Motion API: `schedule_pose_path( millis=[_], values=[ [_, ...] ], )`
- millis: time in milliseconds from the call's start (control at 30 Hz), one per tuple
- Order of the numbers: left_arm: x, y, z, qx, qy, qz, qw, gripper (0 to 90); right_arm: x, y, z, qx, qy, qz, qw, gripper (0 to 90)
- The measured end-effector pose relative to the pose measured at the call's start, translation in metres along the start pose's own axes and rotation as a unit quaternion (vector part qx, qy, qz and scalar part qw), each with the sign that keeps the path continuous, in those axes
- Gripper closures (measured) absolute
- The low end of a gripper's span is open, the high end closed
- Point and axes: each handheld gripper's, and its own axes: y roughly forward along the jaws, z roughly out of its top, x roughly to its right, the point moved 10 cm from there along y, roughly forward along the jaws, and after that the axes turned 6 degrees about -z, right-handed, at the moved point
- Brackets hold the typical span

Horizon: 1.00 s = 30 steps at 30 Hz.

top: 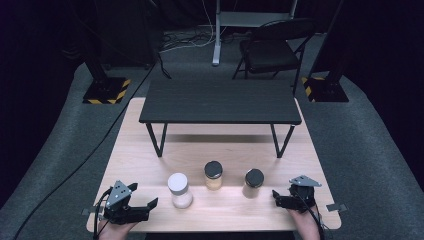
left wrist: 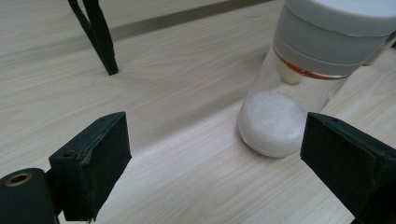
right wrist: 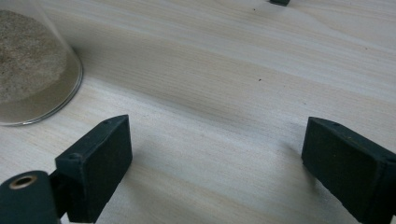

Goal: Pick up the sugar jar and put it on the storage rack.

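A pale wooden table (top: 150,150) filled the middle of the high view, and on its far half stood a small black bench (top: 220,102) on thin dark legs. Behind it, on the grey floor, was a black folding chair (top: 272,50). Three jars stood in a row on the near part of the table: a white-lidded jar (top: 179,190) of white powder at the left, a black-lidded jar (top: 213,175) of tan powder in the middle and slightly farther back, and a second dark-lidded jar (top: 253,183) at the right. The left gripper (top: 144,199) lay low near the table's front edge, just to the left of the white-lidded jar and not touching it; in the left gripper view its jaws stood wide apart with nothing between them, the jar (left wrist: 299,93) ahead and toward the right jaw. The right gripper (top: 274,197) sat just right of the dark-lidded jar, its jaws likewise spread and empty over bare wood.
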Motion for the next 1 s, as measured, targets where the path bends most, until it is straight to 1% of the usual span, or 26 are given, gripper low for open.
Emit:
schedule_pose_path(
  millis=[133, 300, 333, 400, 467, 500, 533, 633, 733, 833, 933, 1000],
  values=[
    [0.007, 0.001, 0.003, 0.003, 0.005, -0.008, 0.9999, 8.1, 0.0, 0.0, 0.0, 0.0, 0.0, 0.0, 1.0, 7.7],
    [0.011, 0.001, 0.007, 0.007, 0.009, -0.013, 0.9998, 8.2, 0.0, 0.0, 0.0, 0.0, 0.001, 0.0, 1.0, 7.7],
    [0.014, 0.002, 0.009, 0.009, 0.012, -0.016, 0.9998, 8.2, 0.0, 0.0, 0.0, 0.0, 0.0, 0.0, 1.0, 7.7],
    [0.015, 0.003, 0.01, 0.009, 0.014, -0.017, 0.9997, 8.2, 0.0, 0.0, 0.0, 0.0, 0.0, 0.0, 1.0, 7.7],
    [0.02, 0.004, 0.012, 0.012, 0.018, -0.024, 0.9995, 8.2, 0.0, 0.0, 0.0, 0.001, 0.001, 0.0, 1.0, 7.7],
    [0.02, 0.004, 0.012, 0.012, 0.018, -0.024, 0.9995, 8.2, 0.0, 0.0, 0.0, 0.001, 0.001, 0.0, 1.0, 7.7],
    [0.023, 0.006, 0.014, 0.014, 0.02, -0.03, 0.9992, 8.2, 0.0, 0.0, 0.0, 0.001, 0.001, 0.0, 1.0, 7.7],
    [0.026, 0.008, 0.015, 0.014, 0.022, -0.033, 0.9991, 8.2, 0.0, 0.0, 0.0, 0.001, 0.001, 0.0, 1.0, 7.7],
    [0.031, 0.013, 0.018, 0.012, 0.029, -0.036, 0.9988, 8.3, 0.0, 0.0, 0.0, 0.001, 0.0, 0.001, 1.0, 7.7],
    [0.034, 0.015, 0.021, 0.015, 0.033, -0.039, 0.9986, 8.6, 0.0, 0.0, 0.0, 0.001, 0.0, 0.001, 1.0, 7.7],
    [0.04, 0.019, 0.029, 0.026, 0.031, -0.05, 0.9979, 8.7, 0.0, 0.0, 0.0, 0.001, 0.0, 0.001, 1.0, 7.5],
    [0.043, 0.023, 0.032, 0.026, 0.035, -0.053, 0.9976, 8.7, 0.0, 0.0, 0.0, 0.001, 0.0, 0.001, 1.0, 7.4]
  ],
)
